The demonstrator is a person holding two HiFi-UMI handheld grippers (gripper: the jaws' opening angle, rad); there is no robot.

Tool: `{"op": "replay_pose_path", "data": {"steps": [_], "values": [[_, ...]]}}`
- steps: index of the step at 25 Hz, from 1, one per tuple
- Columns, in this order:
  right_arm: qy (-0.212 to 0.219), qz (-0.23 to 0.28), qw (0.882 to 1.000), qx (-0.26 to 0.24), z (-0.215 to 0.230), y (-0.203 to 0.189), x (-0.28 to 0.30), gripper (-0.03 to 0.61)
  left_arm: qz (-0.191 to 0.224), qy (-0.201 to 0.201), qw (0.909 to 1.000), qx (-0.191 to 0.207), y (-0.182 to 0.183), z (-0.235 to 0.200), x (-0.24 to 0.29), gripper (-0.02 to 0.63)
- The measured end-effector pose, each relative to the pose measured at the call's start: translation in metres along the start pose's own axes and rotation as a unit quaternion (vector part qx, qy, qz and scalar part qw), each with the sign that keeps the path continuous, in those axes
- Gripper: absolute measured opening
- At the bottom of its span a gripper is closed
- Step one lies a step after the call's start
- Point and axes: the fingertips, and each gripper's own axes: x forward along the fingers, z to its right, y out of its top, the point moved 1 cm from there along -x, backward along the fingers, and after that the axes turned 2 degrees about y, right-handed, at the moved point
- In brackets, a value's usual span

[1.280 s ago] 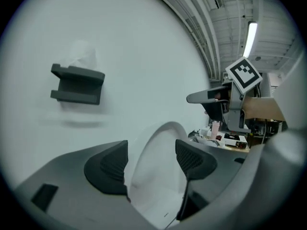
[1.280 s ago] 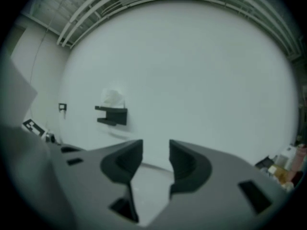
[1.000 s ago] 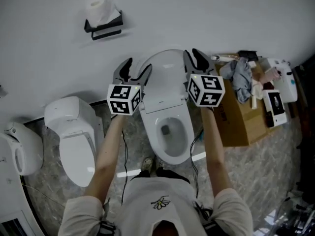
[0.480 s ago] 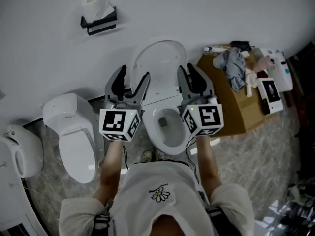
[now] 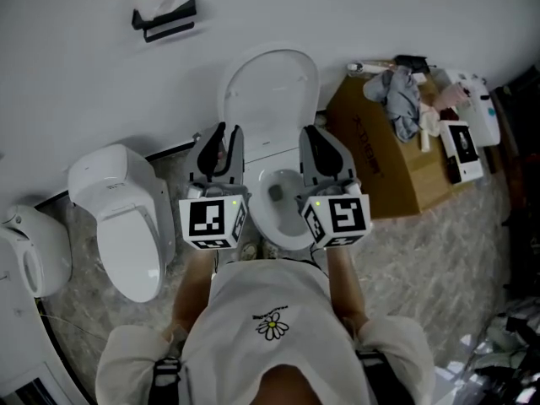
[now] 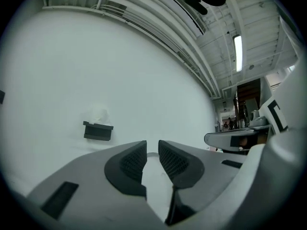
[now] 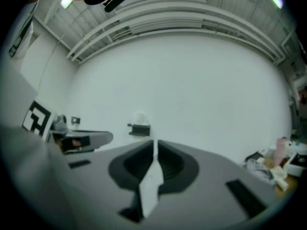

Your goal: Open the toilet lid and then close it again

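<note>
The lid (image 5: 270,91) is standing upright, leaning back toward the wall (image 5: 380,15), and the bowl (image 5: 285,202) is lying open beneath it, so the opening half is looking done. Neither gripper is touching the lid. Both are hanging close to the person's body, one on each side of the bowl and well short of the lid.

The left gripper (image 6: 152,147) is looking released. Its jaws have just been closing, and they're sitting a narrow slit apart with nothing between them, only white wall beyond. The right gripper (image 7: 154,147) has just been closing too. Its jaws are drawn practically together, and they're gripping nothing either.

So the closing half is what's remaining. By my reading, a gripper is going to need to reach forward to the lid's top edge, tip it off the wall and bring it down over the bowl. Nothing is showing that step as begun yet.
</note>
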Motion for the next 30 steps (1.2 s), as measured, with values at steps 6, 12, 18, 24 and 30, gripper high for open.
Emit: {"op": "replay_pose_path", "data": {"steps": [6,12,18,24,30], "values": [[-0.026,-0.027,0.999,0.006,0.003,-0.021,-0.014,0.037,-0.016,0.007,0.9996,0.024,-0.016,0.009,-0.008,0.025],[-0.042,-0.024,0.999,0.013,0.012,-0.021,-0.026,0.032,-0.02,0.002,0.9996,0.019,-0.021,0.017,-0.015,0.021],[-0.044,-0.025,0.999,0.018,0.012,-0.026,-0.032,0.032,-0.021,0.002,0.9997,0.013,-0.024,0.016,-0.019,0.02],[-0.047,-0.035,0.998,0.001,0.014,-0.03,-0.035,0.032,-0.028,0.008,0.9996,0.008,-0.028,0.014,-0.018,0.021],[-0.05,-0.046,0.998,0.004,0.021,-0.038,-0.031,0.031,-0.036,0.015,0.999,0.022,-0.033,0.01,-0.012,0.021]]}}
